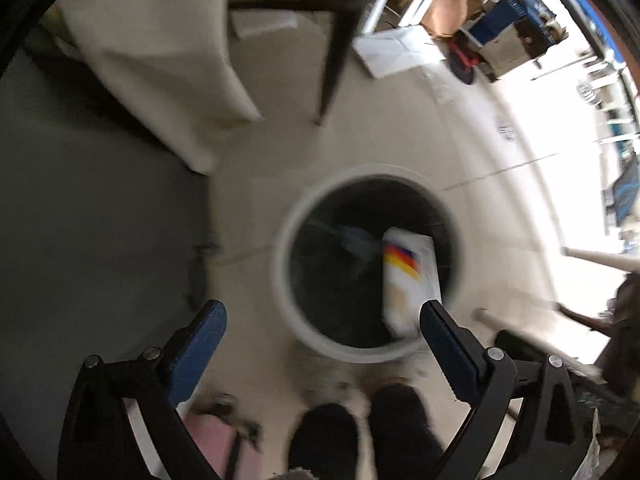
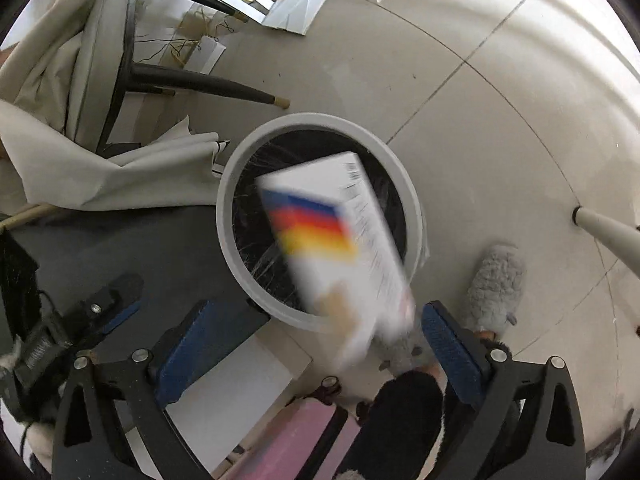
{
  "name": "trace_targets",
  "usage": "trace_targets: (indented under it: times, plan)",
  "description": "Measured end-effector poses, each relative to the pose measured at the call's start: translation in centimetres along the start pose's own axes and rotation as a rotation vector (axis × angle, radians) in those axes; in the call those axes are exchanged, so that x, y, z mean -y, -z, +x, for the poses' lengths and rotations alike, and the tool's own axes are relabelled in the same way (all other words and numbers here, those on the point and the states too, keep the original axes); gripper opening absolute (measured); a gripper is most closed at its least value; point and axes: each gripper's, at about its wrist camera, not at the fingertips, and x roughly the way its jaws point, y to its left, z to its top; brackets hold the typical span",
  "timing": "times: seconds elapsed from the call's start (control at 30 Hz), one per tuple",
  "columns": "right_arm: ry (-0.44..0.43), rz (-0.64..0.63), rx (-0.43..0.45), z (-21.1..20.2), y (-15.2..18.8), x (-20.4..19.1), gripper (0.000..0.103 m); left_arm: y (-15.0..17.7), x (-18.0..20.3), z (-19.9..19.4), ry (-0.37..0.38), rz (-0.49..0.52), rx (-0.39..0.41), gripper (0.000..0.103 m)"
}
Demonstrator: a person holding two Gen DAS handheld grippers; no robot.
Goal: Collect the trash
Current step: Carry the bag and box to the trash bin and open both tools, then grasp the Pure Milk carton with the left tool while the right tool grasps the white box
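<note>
The white box (image 2: 340,240), the one with the blue, red and yellow stripes on its face, is in the air over the round bin (image 2: 236,184), tilted and blurred, with neither tool touching it. From the left wrist view it sits inside the ring of the rim, against the dark liner (image 1: 320,280), so I'd say it is dropping in and this is the release step for this piece of trash.

The right gripper (image 2: 316,320) hangs just above the near rim with its blue pads (image 2: 448,348) spread wide apart and nothing between them. The left gripper (image 1: 322,322) is also splayed wide and empty, looking down into the same bin. The person's dark slippers (image 1: 360,432) stand at the bin's near edge, and a grey fluffy slipper (image 2: 496,288) lies just beside it on the tiled floor (image 2: 480,100).

Next, I'd guess, both tools need to lift away and turn toward more litter: papers and foil-like scraps (image 2: 296,8) lie on the floor near the chair leg (image 2: 208,84), well apart from the bin, so whoever holds them must walk over there
</note>
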Motion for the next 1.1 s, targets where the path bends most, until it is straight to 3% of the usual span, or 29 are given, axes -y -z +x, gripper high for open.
trace_targets:
  times: [0.2,0.37,0.77,0.97,1.1]
  plan:
    - [0.219,-0.115,0.048,-2.5,1.4,-2.4,0.103,1.3,-0.2,-3.1,-0.057,0.006,0.008,0.099]
    - [0.286,-0.161,0.07,-5.5,2.7,-3.8,0.103,2.2,-0.5,-5.3,-0.089,0.031,0.026,0.099]
    - [0.28,-0.2,0.126,-17.1,8.4,-7.3,0.103,5.9,1.0,-15.8,-0.094,0.063,0.048,0.099]
    - [0.24,-0.209,0.139,-24.0,11.8,-9.5,0.103,8.2,1.7,-22.6,-0.101,0.088,0.07,0.099]
    - [0.181,-0.165,0.153,-29.2,13.7,-10.0,0.103,8.9,3.0,-28.4,-0.131,0.122,0.133,0.099]
